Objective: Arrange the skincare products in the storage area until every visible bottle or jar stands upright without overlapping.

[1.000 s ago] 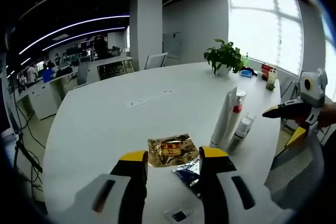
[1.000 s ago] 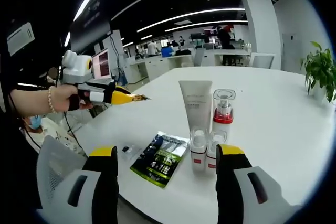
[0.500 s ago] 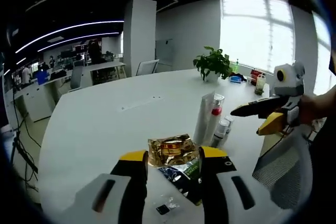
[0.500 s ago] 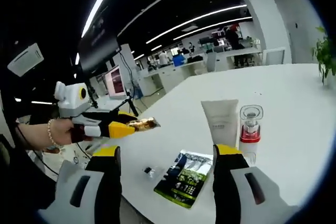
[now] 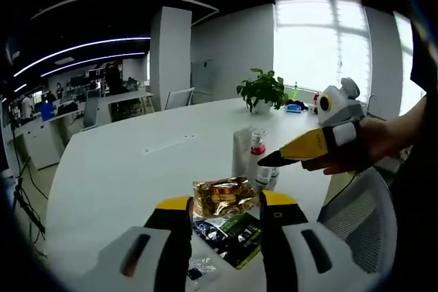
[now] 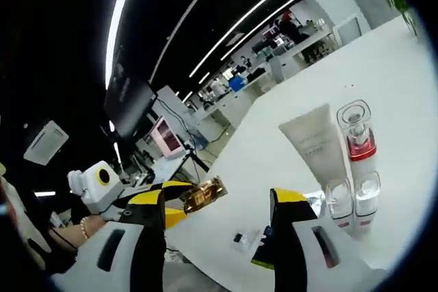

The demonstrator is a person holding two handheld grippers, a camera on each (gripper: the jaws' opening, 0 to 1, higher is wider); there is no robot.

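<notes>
My left gripper (image 5: 226, 202) is shut on a gold foil sachet (image 5: 222, 196) held above the white table (image 5: 130, 162). A white tube (image 5: 239, 154) and a clear pump bottle with a red collar (image 5: 256, 150) stand upright side by side, with two small clear bottles (image 5: 268, 176) upright in front. My right gripper (image 5: 270, 160) reaches in from the right, its tip beside the small bottles. In the right gripper view its jaws (image 6: 217, 200) stand open and empty, the tube (image 6: 315, 145), the pump bottle (image 6: 356, 135) and the small bottles (image 6: 350, 197) lie to the right, and the left gripper (image 6: 179, 204) holds the sachet (image 6: 202, 195).
A dark green sachet (image 5: 233, 234) and a small clear packet (image 5: 198, 268) lie flat near the table's near edge. A potted plant (image 5: 260, 90) stands at the far side. A grey mesh chair back (image 5: 356, 213) is at the right. Office desks fill the background.
My right gripper has come in closer to the small bottles. Its view has tilted upward and rolled. My left gripper still holds the gold sachet.
</notes>
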